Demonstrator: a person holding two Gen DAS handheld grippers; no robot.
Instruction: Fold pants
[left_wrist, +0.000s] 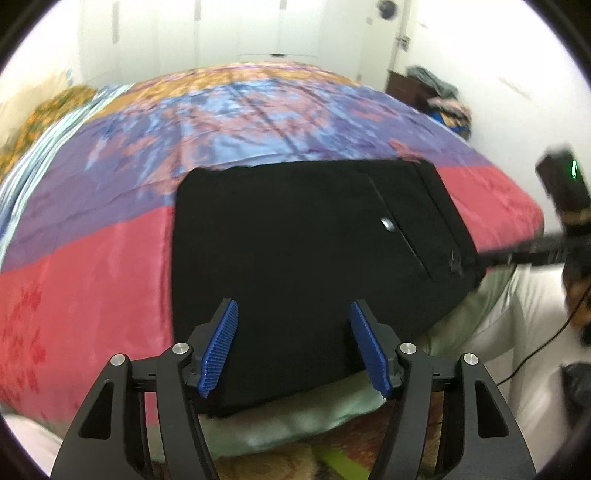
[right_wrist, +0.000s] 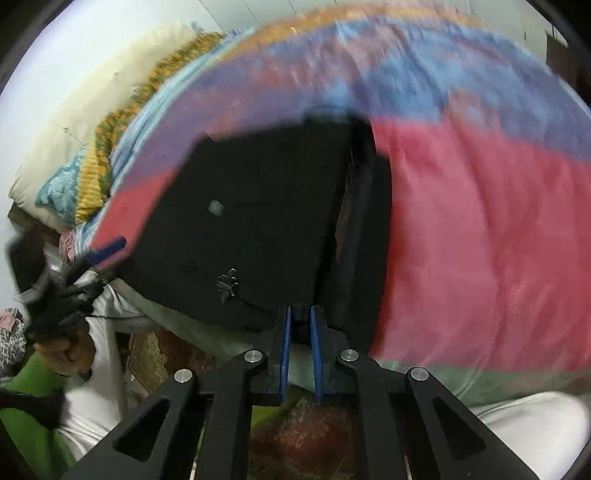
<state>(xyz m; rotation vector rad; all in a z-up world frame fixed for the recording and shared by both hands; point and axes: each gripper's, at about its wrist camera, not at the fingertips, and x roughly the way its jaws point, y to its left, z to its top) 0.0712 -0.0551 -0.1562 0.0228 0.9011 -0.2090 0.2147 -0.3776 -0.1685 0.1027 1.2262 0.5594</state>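
Blue ribbed pads (left_wrist: 221, 347) on the left gripper (left_wrist: 293, 345) stand spread wide, holding nothing; they hang just above the near edge of the pants (left_wrist: 310, 266). Those pants lie as a black, already folded slab on the bedspread (left_wrist: 92, 280), close to the bed's near edge, with a pale button (left_wrist: 388, 224) and a pocket seam toward their right end. From the left gripper the slab stretches ahead and to the right, its long axis running roughly left to right.

On the right gripper (right_wrist: 299, 354) the pads are drawn nearly together, a narrow gap between them. It sits at the pants' (right_wrist: 258, 229) near right corner, beside a raised dark layer along the right edge. Dark cloth seems to lie in the gap, but blur keeps me from telling whether it is truly pinched.

Judging from this, the right gripper is nearer a usable edge, so the next fold would likely carry that right end leftward over the slab, with the left gripper free to steady or take the near edge. A loose pinch could let the layers slide apart.
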